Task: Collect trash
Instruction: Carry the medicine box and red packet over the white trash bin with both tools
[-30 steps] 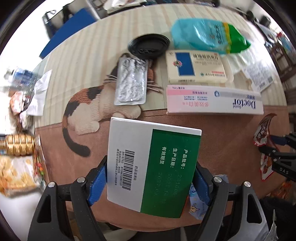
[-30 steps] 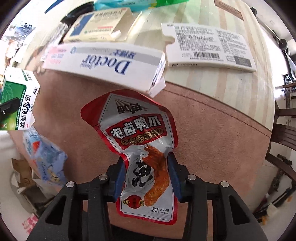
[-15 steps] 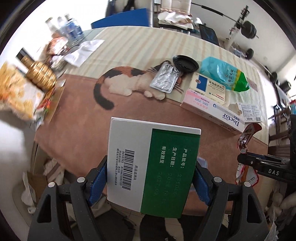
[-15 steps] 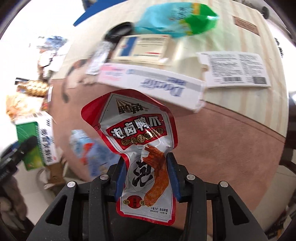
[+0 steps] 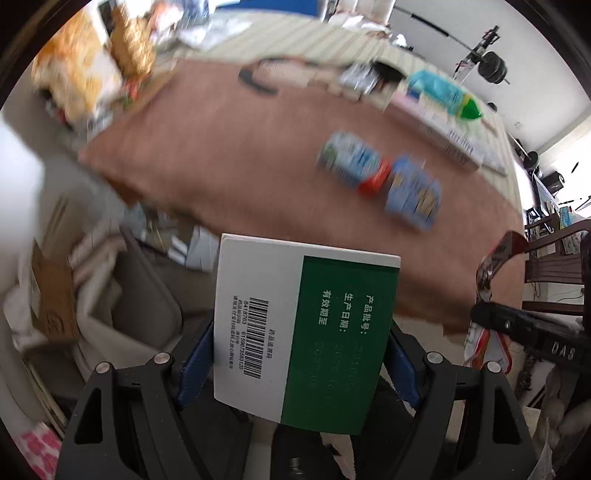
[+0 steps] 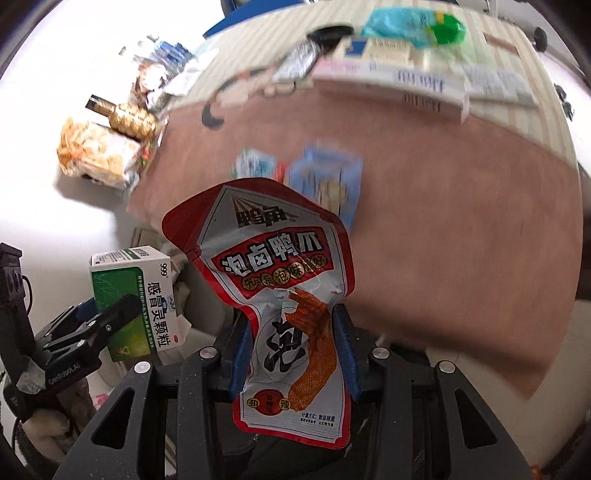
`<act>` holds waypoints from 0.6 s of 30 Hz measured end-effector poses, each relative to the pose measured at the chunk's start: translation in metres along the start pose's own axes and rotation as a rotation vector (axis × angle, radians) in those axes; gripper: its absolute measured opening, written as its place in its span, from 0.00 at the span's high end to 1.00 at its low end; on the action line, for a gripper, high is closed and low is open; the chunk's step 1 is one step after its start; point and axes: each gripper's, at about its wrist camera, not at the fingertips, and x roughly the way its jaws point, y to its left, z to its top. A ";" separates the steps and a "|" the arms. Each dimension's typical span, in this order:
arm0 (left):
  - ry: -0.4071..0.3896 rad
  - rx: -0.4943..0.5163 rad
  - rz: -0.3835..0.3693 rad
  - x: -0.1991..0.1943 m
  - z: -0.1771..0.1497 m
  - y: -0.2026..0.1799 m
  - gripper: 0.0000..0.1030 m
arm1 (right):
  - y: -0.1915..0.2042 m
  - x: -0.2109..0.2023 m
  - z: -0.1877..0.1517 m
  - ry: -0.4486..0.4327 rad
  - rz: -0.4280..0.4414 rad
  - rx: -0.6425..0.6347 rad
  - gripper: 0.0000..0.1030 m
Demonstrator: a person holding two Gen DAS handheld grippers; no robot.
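My left gripper [image 5: 295, 354] is shut on a green and white medicine box [image 5: 303, 332], held in the air off the table's near edge, above a grey bin [image 5: 144, 306] with trash in it. The box also shows in the right wrist view [image 6: 136, 295], held by the left gripper [image 6: 92, 325]. My right gripper [image 6: 293, 347] is shut on a red and silver snack wrapper [image 6: 280, 295], held up off the table edge. That wrapper shows in the left wrist view [image 5: 487, 280] at the right.
On the brown table mat [image 5: 258, 155] lie a blue packet [image 5: 413, 192] and a small blue-white packet [image 5: 351, 158]. Farther back are a long white box [image 6: 391, 81], a teal bag [image 6: 410, 22], a blister pack [image 6: 295, 66] and snack bags [image 6: 96, 155] at the left.
Both grippers have pulled back and away from the table with their loads. The left gripper has swung toward the bin beside the table. The view is blurred by motion.
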 end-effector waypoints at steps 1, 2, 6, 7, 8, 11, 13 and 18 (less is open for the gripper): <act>0.030 -0.026 -0.012 0.014 -0.011 0.007 0.23 | -0.002 0.011 -0.018 0.026 -0.013 0.004 0.58; 0.057 -0.048 -0.030 0.031 -0.021 0.014 0.23 | -0.003 0.025 -0.031 0.055 -0.022 0.007 0.58; 0.145 -0.088 -0.055 0.106 -0.050 0.023 0.23 | -0.022 0.090 -0.076 0.141 -0.064 0.032 0.58; 0.159 -0.093 -0.058 0.126 -0.054 0.024 0.23 | -0.028 0.107 -0.082 0.153 -0.071 0.046 0.58; 0.172 -0.098 -0.063 0.146 -0.057 0.025 0.23 | -0.036 0.125 -0.088 0.161 -0.075 0.059 0.58; 0.203 -0.130 -0.092 0.215 -0.063 0.032 0.23 | -0.061 0.189 -0.100 0.185 -0.088 0.088 0.58; 0.221 -0.142 -0.106 0.262 -0.066 0.037 0.23 | -0.080 0.236 -0.106 0.198 -0.092 0.103 0.58; 0.265 -0.136 -0.117 0.359 -0.070 0.047 0.19 | -0.120 0.333 -0.106 0.181 -0.094 0.100 0.58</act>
